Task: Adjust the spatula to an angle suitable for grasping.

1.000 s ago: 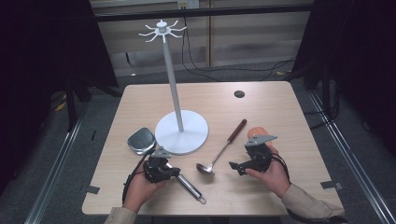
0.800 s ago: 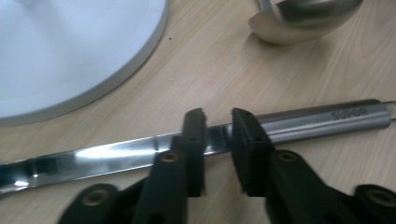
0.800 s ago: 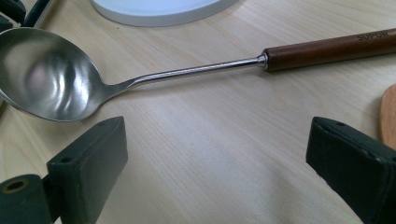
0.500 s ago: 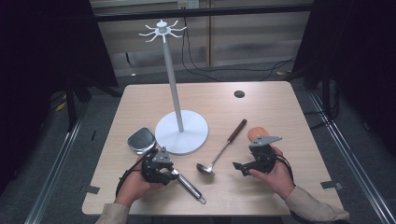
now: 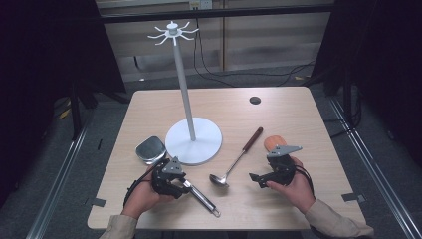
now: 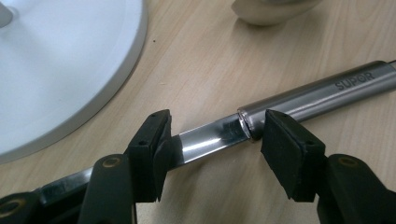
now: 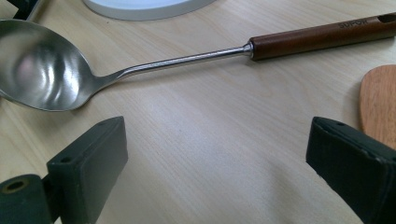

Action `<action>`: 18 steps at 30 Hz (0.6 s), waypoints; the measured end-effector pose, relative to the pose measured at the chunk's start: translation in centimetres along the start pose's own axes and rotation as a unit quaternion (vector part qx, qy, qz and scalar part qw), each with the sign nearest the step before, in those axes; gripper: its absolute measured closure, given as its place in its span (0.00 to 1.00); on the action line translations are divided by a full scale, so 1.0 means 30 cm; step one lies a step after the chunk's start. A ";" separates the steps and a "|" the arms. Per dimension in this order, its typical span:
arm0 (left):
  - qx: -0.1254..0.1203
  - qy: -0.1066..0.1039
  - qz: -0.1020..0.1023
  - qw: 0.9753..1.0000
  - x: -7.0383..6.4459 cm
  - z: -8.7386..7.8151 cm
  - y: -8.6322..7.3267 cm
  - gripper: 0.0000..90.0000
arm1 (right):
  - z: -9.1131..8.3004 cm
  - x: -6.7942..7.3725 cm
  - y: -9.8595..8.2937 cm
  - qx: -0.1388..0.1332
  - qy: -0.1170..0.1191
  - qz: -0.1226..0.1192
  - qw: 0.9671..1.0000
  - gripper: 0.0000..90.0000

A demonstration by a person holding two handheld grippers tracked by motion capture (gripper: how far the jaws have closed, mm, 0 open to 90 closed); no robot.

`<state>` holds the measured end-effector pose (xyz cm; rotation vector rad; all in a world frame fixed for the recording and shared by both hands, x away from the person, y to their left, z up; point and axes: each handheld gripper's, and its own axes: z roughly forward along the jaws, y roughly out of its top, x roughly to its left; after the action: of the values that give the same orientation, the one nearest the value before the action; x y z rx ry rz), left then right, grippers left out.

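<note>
A person sits at a light wooden table holding 2 black grippers. The left gripper is low over a steel spatula that lies flat near the table's front edge. Its jaws are parted and straddle the spot where the thin shiny neck meets the thicker brushed handle, 1 pad on each side, not yet pressed against the metal. The spatula's blade rests just beside the round base of a tall white hook stand, which rises from the middle of the table. The right gripper hovers over bare wood with its jaws spread wide, holding nothing. Just ahead of it lies a ladle with a steel bowl and brown wooden handle. An orange wooden utensil lies beside the right gripper.
</note>
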<state>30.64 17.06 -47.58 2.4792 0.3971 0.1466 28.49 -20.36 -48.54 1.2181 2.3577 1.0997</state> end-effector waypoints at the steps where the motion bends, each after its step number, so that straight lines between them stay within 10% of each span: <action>1: -0.005 -0.003 -0.004 1.000 -0.003 0.002 0.000 0.47 | 0.000 0.000 0.000 0.000 0.001 -0.001 1.000 0.05; 18: -0.023 -0.025 -0.008 0.999 -0.031 0.016 0.012 0.51 | 0.002 0.003 0.002 0.001 0.003 0.000 1.000 0.05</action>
<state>29.93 16.23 -47.76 2.4290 0.3892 0.0851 28.52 -20.24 -48.54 1.2174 2.3628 1.1022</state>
